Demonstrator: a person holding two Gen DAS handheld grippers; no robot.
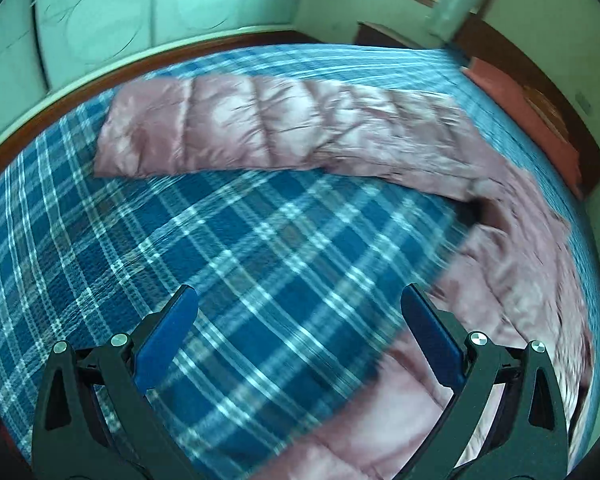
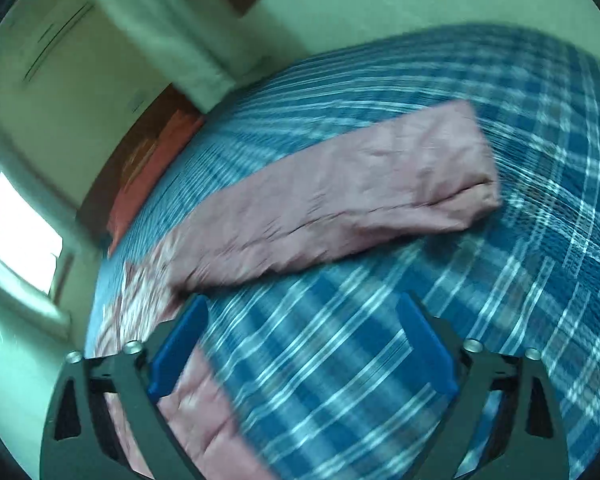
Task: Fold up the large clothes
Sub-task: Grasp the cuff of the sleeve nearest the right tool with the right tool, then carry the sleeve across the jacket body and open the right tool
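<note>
Bed with blue plaid sheet fills view. Pink quilted coat lies on it, one sleeve stretched flat. My left gripper spread wide over bare sheet, nothing held. My right gripper apart too, empty, coat just beyond fingertips.

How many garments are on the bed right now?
1: a pink quilted coat, its long folded part lying across the blue plaid bedspread, the rest bunched toward the bed's near edge. Blur may hide more at the frame edges.
</note>
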